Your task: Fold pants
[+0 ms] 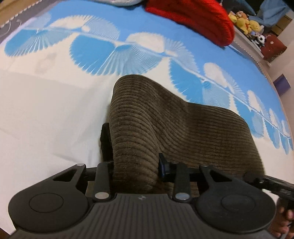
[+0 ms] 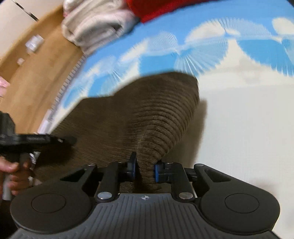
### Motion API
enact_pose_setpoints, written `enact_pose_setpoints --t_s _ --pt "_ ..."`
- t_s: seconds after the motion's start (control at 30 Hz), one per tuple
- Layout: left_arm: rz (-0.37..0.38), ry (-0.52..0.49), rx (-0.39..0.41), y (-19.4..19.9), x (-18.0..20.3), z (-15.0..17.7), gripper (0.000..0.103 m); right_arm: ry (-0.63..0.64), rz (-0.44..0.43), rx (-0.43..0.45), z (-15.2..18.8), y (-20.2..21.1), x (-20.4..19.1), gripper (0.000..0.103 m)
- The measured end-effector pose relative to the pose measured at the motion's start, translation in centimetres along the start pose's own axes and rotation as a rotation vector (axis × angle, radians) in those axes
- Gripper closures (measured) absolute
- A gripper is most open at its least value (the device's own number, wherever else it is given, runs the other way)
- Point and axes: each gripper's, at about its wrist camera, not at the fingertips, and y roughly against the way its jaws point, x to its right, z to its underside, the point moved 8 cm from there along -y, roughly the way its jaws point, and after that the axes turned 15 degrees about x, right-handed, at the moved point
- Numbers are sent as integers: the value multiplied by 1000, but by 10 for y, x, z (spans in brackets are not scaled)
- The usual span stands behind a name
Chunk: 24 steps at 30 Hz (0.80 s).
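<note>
Left claw [image 1: 135, 147] is pinching a thick bunched fold of the brown corduroy pants [image 1: 176, 128], jaws partly apart with the cloth filling the gap between them; the left finger is running down along the fold's left side, the blue-padded right finger is pressing in from the other side. Right claw [image 2: 145, 166] is clamping a narrower ridge of the same pants [image 2: 139, 114], blue pads sitting close together with the fabric squeezed between (tighter gap than on the left).

Left wrist view is showing things the right one isn't: yellow plush toys [image 1: 244, 22] and a dark red box [image 1: 272, 46] on a ledge past the far edge of the bed [image 1: 46, 114], plus the other claw's black frame and a hand [image 1: 283, 222] poking in at the lower right. Right wrist view is showing a wooden floor [image 2: 36, 73] beside the bed, a rolled pale towel [image 2: 95, 23] at the bed's edge, and a hand [image 2: 14, 174] holding the left claw's handle at the left side (this view is motion-blurred). A red blanket [image 1: 193, 16] is lying at the far end in both.

Pants are humping up from each claw's tips and draping forward onto the blue-and-white sheet, the far edge lying on the bed.
</note>
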Motion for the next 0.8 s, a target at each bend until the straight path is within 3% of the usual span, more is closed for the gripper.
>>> enact_pose_setpoints --t_s 0.17,0.43,0.5,0.53,0.57,0.63,0.67,0.7,0.73,0.8 --pt "94 13 35 3 68 -13 66 30 -26 71 -44 51 -1 85" --pt "319 68 41 -17 205 -6 63 64 90 164 -125 145 87 85" --pt "348 11 15 -32 233 6 55 77 129 198 -140 166 115 84" --pt "333 -18 -3 -38 240 14 48 87 150 208 -142 171 130 83" --pt "284 -69 -5 -45 244 20 47 99 187 211 -141 174 149 78" --pt "117 -251 47 -47 249 23 47 107 387 191 -130 175 199 64" --pt "87 -311 61 -44 253 23 47 124 494 182 -123 178 219 64" --pt "96 -334 68 -39 258 23 47 132 561 164 -118 181 233 64" --pt "141 -350 82 -31 267 23 48 118 570 153 -115 183 240 64" --pt "257 -380 66 -19 282 32 52 114 464 161 -113 184 232 64"
